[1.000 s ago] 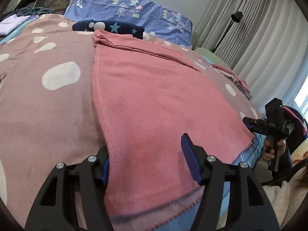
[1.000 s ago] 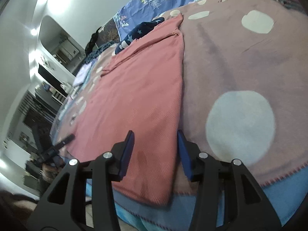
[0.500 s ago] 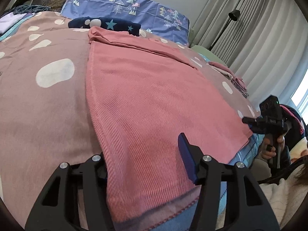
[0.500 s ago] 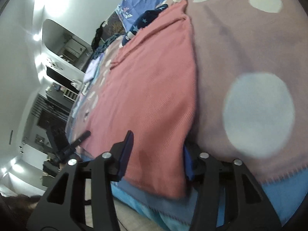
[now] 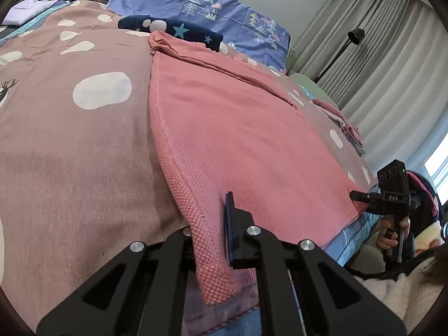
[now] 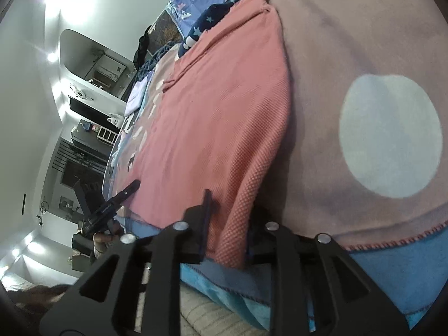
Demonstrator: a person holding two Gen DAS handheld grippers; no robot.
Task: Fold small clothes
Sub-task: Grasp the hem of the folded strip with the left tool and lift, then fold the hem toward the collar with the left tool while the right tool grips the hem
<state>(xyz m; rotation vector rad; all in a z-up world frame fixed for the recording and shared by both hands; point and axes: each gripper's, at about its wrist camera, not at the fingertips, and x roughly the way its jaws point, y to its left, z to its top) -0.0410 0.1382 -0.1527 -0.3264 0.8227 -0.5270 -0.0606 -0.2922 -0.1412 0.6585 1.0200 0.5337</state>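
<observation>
A pink knit garment (image 5: 238, 128) lies spread flat on the mauve spotted blanket (image 5: 70, 140) of a bed. My left gripper (image 5: 211, 215) is shut on the garment's near left corner, and the cloth bunches up between its fingers. At the near right corner my right gripper (image 6: 229, 207) has its jaws closing, with a fold of the pink garment (image 6: 224, 98) pinched between the pads. Each gripper shows in the other's view: the right gripper (image 5: 357, 196) at the bed's right edge, the left gripper (image 6: 134, 186) at the left.
A navy star-print garment (image 5: 173, 29) lies beyond the pink one, before a blue patterned pillow (image 5: 210, 2). Folded pink clothes (image 5: 347, 131) are stacked at the far right. A floor lamp (image 5: 355, 35) and curtains stand right of the bed. The blanket's hem (image 6: 392, 240) runs near me.
Both grippers went from open, straddling the garment's near corners, to closed on the cloth. The corners now bunch up between the fingers. The hands barely shifted.
</observation>
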